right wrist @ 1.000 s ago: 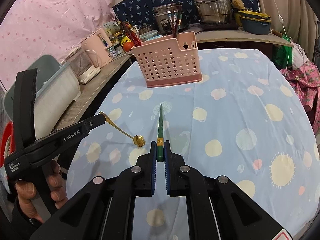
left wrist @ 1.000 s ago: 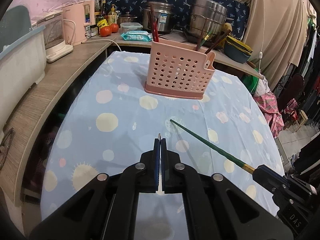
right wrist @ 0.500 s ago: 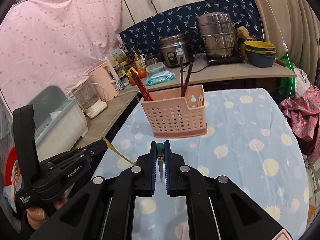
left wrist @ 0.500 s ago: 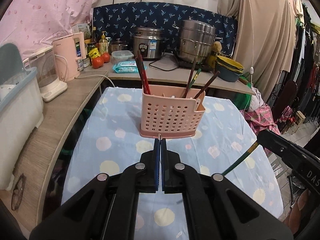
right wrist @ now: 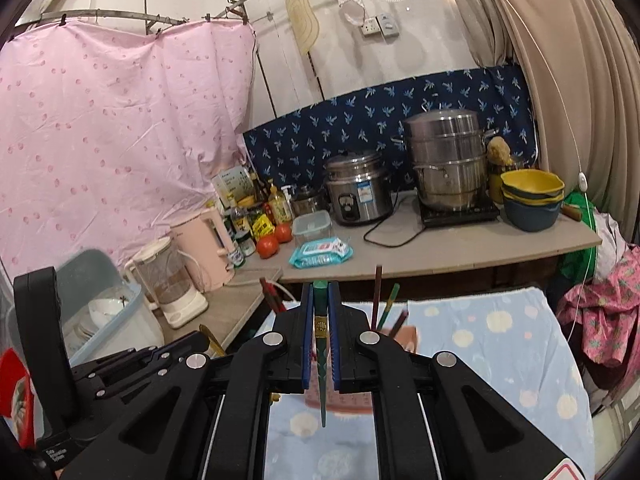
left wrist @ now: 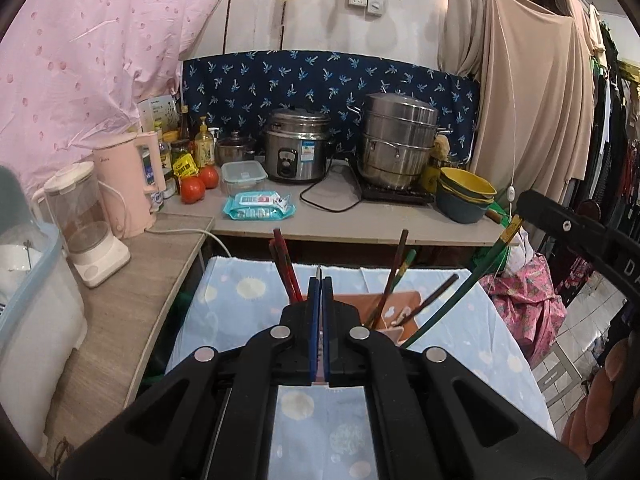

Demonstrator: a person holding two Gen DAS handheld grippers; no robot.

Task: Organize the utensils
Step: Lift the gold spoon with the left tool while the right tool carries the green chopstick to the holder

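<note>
Blue rubber pads line both black plastic tongs. The right gripper [right wrist: 320,334] is clamped on a slim green chopstick [right wrist: 321,364] with a gold band, which hangs tip-down between the pads, its blunt top poking just above them. The left gripper [left wrist: 319,326] has its pads pressed together on something very thin; a small metal tip shows above them, and from the right wrist view a slender golden handle [right wrist: 211,342] juts from its nose, the far end hidden.

Just beyond both noses sits the pink perforated plastic utensil caddy [left wrist: 394,312], mostly covered by the tongs, on a pale blue tablecloth [right wrist: 492,344] printed with cream and pink dots. Red lacquered chopsticks [left wrist: 285,266] lean in its left side; brown and green ones [left wrist: 394,276] splay from the right. The held green chopstick slants down toward the caddy from the right in the left wrist view.

Farther back, a grey laminate counter [left wrist: 360,220] carries a pink electric kettle [left wrist: 128,184], two glossy red tomatoes [left wrist: 200,184], a steel rice cooker [left wrist: 298,152], a stacked steel steamer pot [left wrist: 396,144] and nested yellow and blue bowls [left wrist: 466,194].
</note>
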